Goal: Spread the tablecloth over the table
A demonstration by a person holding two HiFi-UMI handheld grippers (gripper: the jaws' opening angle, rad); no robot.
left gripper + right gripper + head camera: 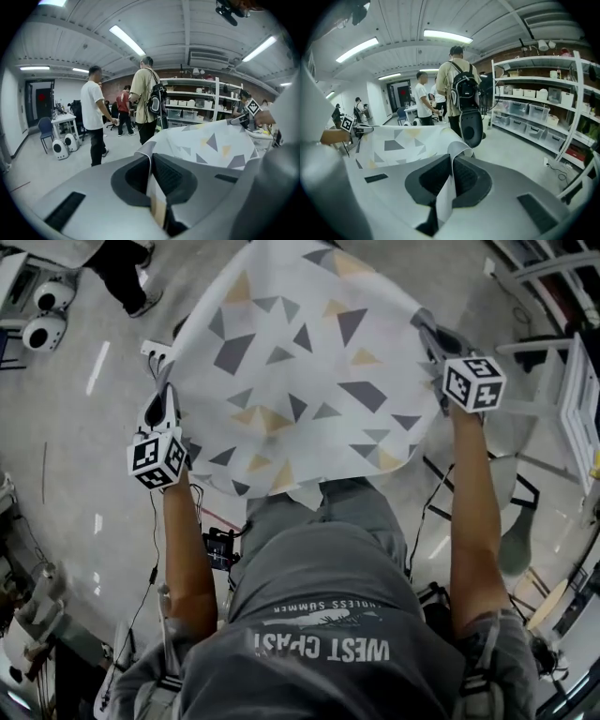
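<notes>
1. Hanging in mid-air in front of the person, the tablecloth point(300, 371), white with grey and yellow triangles, stretches between both grippers above the floor point(75, 437).
2. Left gripper point(151, 159): fingers point(168, 176) clamped on the cloth's left edge.
3. Right gripper point(451, 161): fingers pinch its right edge.
4. The grey shirt point(328, 606) reads "WEST COAST".

Head view: high above person, looking steeply down onto tablecloth point(291, 371), forearms, floor.
Left gripper view: low, tight behind left gripper point(151, 161) jaws, facing far into room.
Right gripper view: same, behind right gripper point(451, 161).
All share tablecloth; gripper views share shelving point(206, 101), person with backpack point(461, 93).
</notes>
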